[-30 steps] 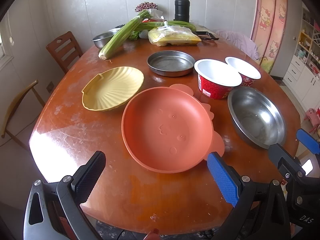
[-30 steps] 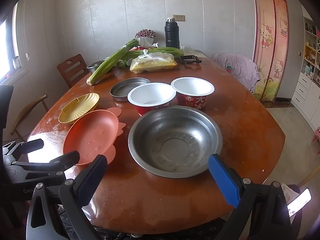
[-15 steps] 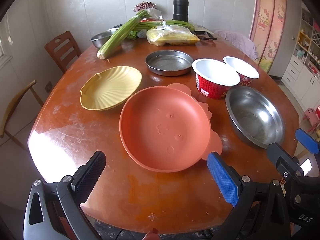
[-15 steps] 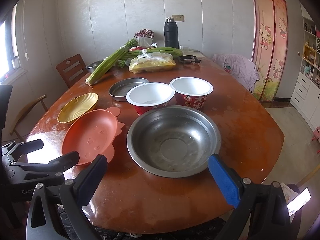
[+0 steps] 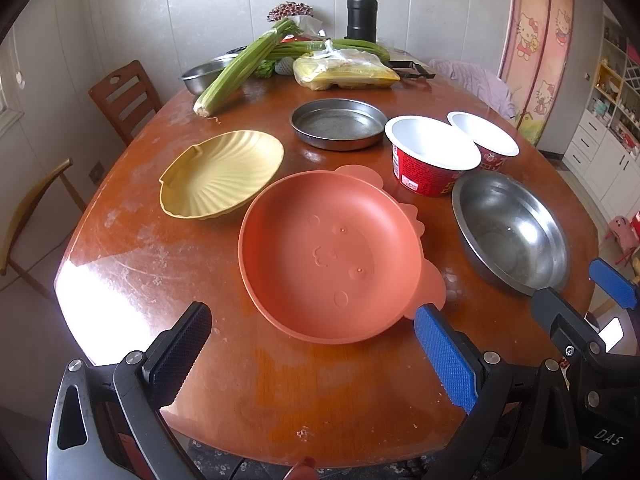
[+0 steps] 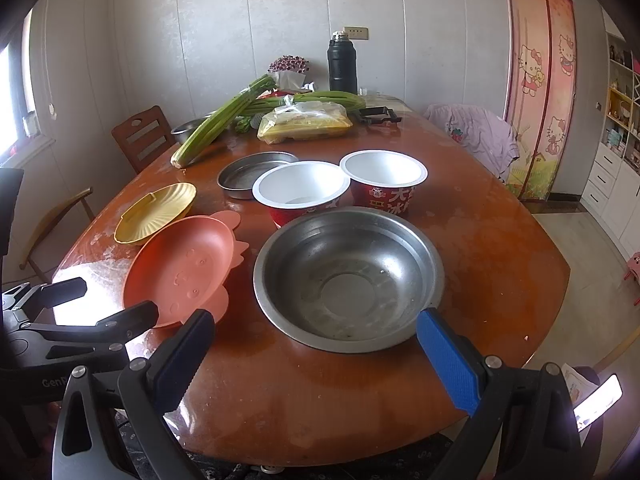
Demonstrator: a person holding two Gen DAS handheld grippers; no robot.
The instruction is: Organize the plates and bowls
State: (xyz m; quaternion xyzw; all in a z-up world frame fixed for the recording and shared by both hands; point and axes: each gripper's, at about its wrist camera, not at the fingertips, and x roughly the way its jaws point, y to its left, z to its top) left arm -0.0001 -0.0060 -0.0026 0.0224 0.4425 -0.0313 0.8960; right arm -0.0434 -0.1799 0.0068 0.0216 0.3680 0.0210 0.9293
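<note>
An orange plate (image 5: 328,256) (image 6: 182,268) lies near the front of the brown table (image 5: 280,392), just ahead of my open left gripper (image 5: 314,354). A yellow shell-shaped plate (image 5: 220,174) (image 6: 154,212) sits to its left rear. A large steel bowl (image 6: 348,276) (image 5: 512,232) rests directly before my open right gripper (image 6: 316,356). Behind it stand two red paper bowls with white insides (image 6: 300,192) (image 6: 384,174) and a shallow steel pan (image 5: 338,124) (image 6: 250,172). Neither gripper holds anything.
At the table's far end lie celery stalks (image 5: 240,68), a bagged yellow food pack (image 5: 344,72), a small steel bowl (image 5: 202,74) and a black flask (image 5: 362,12). Wooden chairs (image 5: 124,96) stand at the left. A chair draped with purple cloth (image 6: 476,136) stands at the right.
Both views have shifted very slightly; the dishes sit a touch nearer the left in frame. Nothing on the table has moved, and both grippers stay open.
</note>
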